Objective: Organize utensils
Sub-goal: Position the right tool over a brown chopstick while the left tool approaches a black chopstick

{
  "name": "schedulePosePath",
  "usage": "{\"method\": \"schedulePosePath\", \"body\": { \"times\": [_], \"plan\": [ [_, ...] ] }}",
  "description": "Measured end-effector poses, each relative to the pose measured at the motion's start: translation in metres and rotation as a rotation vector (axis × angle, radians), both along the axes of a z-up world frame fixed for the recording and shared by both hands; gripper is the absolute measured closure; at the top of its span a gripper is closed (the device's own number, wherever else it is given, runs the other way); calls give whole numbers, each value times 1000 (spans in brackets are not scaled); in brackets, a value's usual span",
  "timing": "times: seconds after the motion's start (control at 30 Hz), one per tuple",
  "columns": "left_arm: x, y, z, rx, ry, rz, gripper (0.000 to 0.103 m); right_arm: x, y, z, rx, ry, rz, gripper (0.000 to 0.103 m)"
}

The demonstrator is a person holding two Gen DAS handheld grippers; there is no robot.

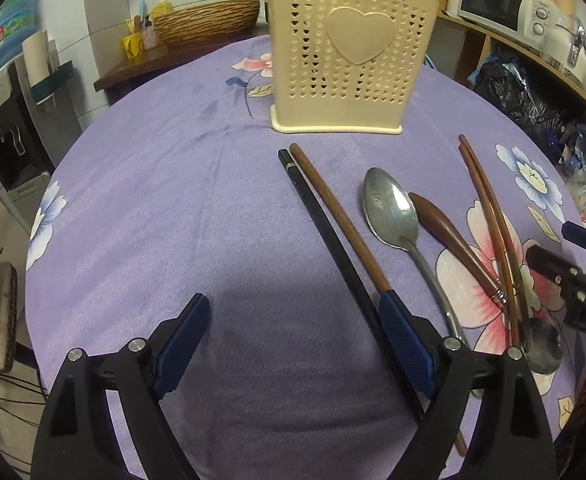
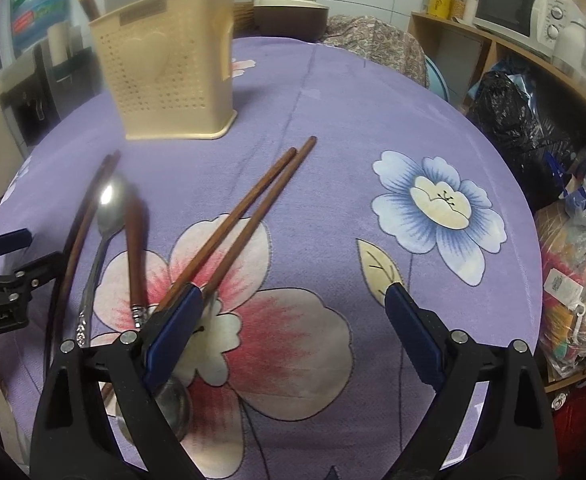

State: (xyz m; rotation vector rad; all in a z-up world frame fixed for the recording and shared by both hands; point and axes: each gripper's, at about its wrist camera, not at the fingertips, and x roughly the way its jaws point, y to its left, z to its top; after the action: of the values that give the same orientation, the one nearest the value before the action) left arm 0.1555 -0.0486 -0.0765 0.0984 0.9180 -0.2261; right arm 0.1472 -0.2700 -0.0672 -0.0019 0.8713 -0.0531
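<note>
A cream perforated utensil holder (image 1: 353, 56) stands upright at the far side of the purple floral tablecloth (image 1: 153, 208); it also shows in the right wrist view (image 2: 165, 76) with some utensils in it. On the cloth lie a black chopstick (image 1: 325, 224), a brown chopstick (image 1: 341, 220), a metal spoon (image 1: 393, 208), a wooden-handled spoon (image 1: 445, 232) and a brown chopstick pair (image 1: 493, 216). My left gripper (image 1: 297, 308) is open and empty, just left of the black and brown chopsticks. My right gripper (image 2: 293, 300) is open and empty, its left finger over the near end of the chopstick pair (image 2: 253, 208).
A microwave (image 1: 493, 4) sits on a wooden shelf at the right, with black bags (image 1: 521, 96) below. A wicker basket (image 1: 209, 20) and a water dispenser (image 1: 9, 136) stand at the left. The table edge curves round on both sides.
</note>
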Motion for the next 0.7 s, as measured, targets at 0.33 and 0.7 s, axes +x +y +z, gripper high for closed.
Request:
{"method": "schedulePosePath", "body": {
  "times": [0.33, 0.7],
  "plan": [
    [2, 8, 1, 9, 15, 10, 17, 12, 10, -4, -15, 28, 27, 12],
    [6, 10, 1, 17, 13, 15, 17, 30, 6, -11, -19, 69, 19, 12]
  ]
}}
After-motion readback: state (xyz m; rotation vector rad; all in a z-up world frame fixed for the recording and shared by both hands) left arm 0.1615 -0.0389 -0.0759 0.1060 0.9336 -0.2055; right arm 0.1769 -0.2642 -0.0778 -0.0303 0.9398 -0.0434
